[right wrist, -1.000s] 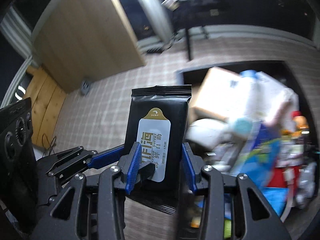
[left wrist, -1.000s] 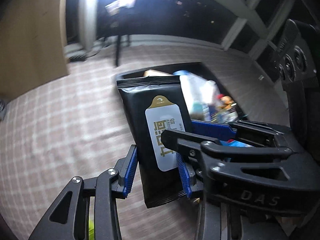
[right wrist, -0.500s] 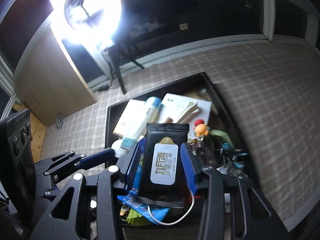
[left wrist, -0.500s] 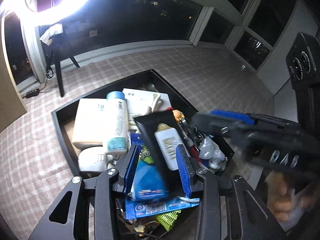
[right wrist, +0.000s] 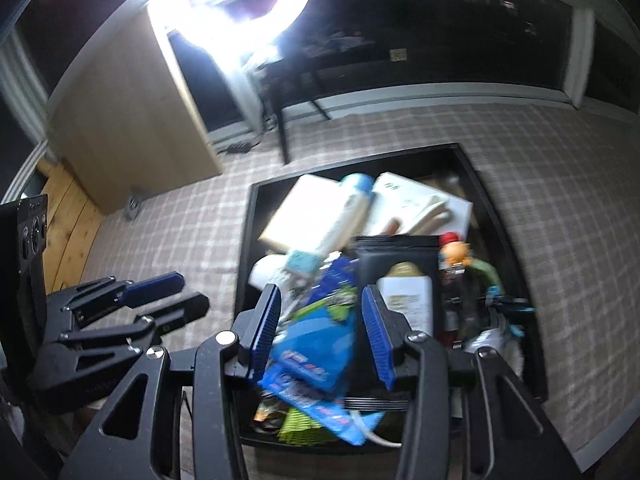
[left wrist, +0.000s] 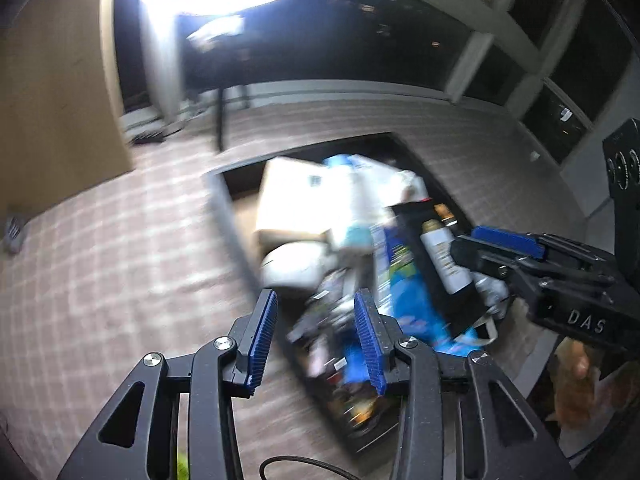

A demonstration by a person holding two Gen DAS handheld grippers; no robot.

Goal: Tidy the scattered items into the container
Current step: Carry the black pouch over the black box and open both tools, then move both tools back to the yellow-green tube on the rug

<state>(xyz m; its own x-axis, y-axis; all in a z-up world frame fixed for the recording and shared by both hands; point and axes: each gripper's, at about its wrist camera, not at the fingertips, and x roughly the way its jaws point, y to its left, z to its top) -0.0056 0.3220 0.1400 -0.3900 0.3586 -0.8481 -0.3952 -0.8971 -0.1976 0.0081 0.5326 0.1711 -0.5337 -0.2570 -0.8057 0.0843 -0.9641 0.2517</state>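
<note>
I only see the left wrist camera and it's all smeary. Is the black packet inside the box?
Observer: Yes. The right wrist view shows the black packet lying on top of the pile inside the black container, white label up.
Child: What's the orange blob beside it?
Observer: A small toy figure with an orange face and a red cap, right next to the packet.
Child: Is the right gripper holding anything?
Observer: No. The right gripper has its fingers apart and grips nothing. The blue packet seen between them lies in the container below.
</note>
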